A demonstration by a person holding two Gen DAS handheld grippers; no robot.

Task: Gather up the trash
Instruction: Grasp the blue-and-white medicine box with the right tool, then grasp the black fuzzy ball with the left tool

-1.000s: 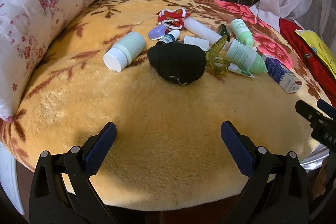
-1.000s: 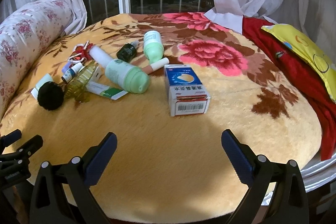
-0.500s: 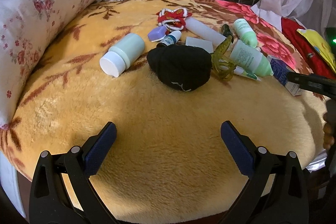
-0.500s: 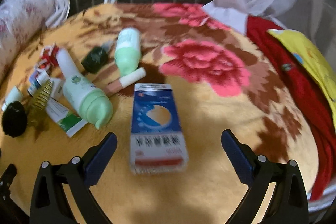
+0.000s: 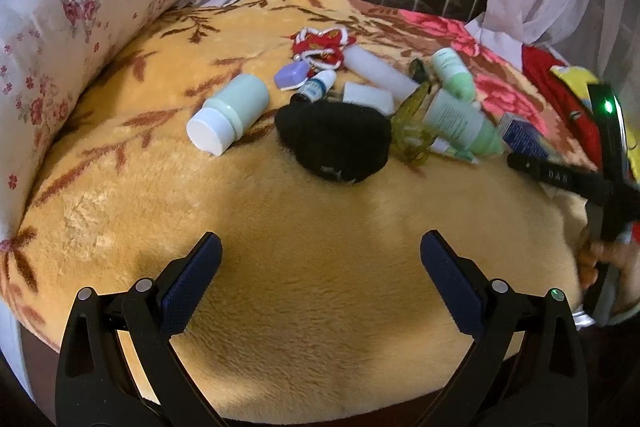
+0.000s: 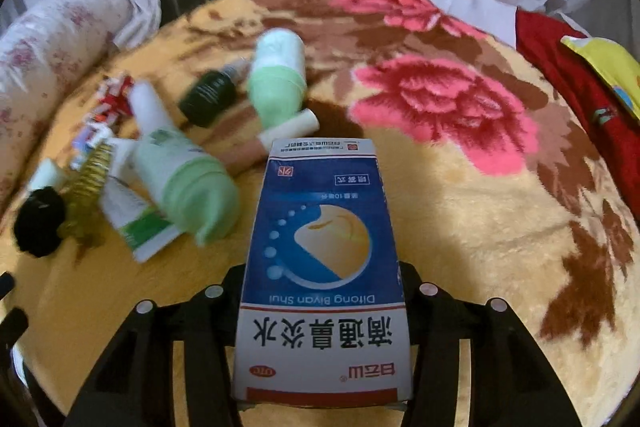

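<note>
Left gripper (image 5: pixel 320 271): fingers spread, above bare blanket (image 5: pixel 320 347). Black knit item (image 5: pixel 334 141) and white-capped bottle (image 5: pixel 230 117) lay beyond. Right gripper (image 6: pixel 322 291): clamped on blue medicine box (image 6: pixel 322 267), on the blanket's right.

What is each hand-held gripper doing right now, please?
Left hand-held gripper: open, holding nothing.
Right hand-held gripper: closed on the blue medicine box.

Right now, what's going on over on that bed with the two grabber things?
A person is clearing clutter off the blanket. The right gripper has closed on the blue and white medicine box. The left gripper hangs open and empty short of the black knit item, with bottles and tubes scattered behind.
</note>
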